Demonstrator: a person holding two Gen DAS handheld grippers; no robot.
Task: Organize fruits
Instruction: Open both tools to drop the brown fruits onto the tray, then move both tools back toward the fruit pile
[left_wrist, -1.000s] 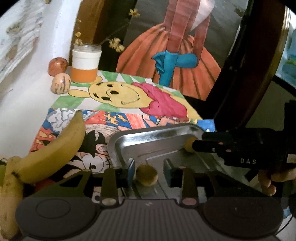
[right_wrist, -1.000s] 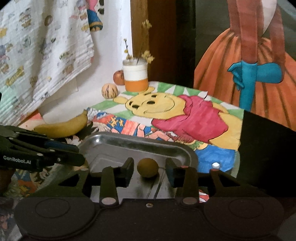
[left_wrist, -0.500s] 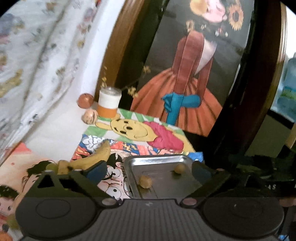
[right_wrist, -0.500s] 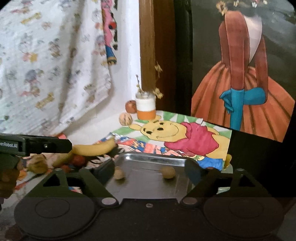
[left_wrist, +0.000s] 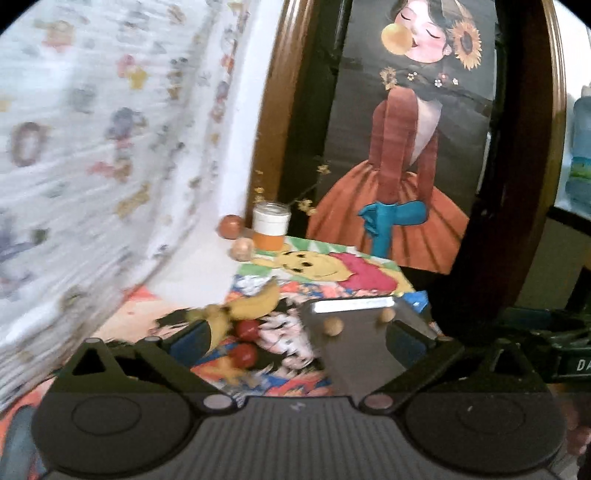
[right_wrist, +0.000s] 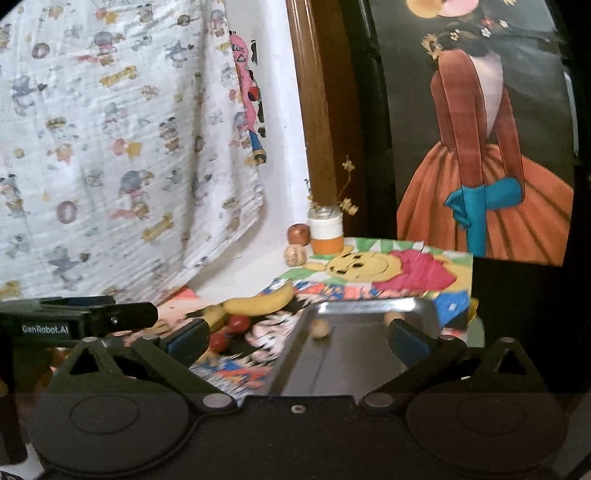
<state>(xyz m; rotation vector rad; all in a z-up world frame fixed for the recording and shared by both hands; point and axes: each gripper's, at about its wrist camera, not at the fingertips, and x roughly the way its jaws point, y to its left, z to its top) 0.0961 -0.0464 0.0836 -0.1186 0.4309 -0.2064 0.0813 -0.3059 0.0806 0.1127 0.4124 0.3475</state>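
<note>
Both hand-held grippers stand wide with nothing between the pads. The left hand-held gripper (left_wrist: 295, 334) has just been opening, and so has the right hand-held gripper (right_wrist: 297, 334); each hangs back from the tabletop (right_wrist: 236, 273), pointing down at a shallow slant toward the tray (right_wrist: 369, 306).

Two small brown fruits already lie in the tray: one (right_wrist: 319, 328) near its 9 o'clock wall, the other (right_wrist: 389, 316) toward the far right corner, partly hidden by the right pad in the right wrist view. In the left wrist view they show as one (left_wrist: 333, 326) and the other (left_wrist: 388, 314), well apart.

What is left lies outside the tray, at 9 to 10 o'clock from it. The banana (right_wrist: 255, 302) rests on the coloured mats just left of the tray, its long axis running from 8 o'clock up to 2 o'clock, the stalk end low and left, the tip pointing toward the tray's far left corner. Two red fruits (right_wrist: 238, 323) sit tucked under its stalk end, close together, one nearer the camera.

From either hand-held gripper the banana lies ahead and to the left, at about 11 o'clock. I judge the left one the nearer, since it shows at 9 o'clock in the right wrist view, on the banana's side. A grasp would want the jaws across the banana's long axis, so some wrist roll seems needed.
</note>
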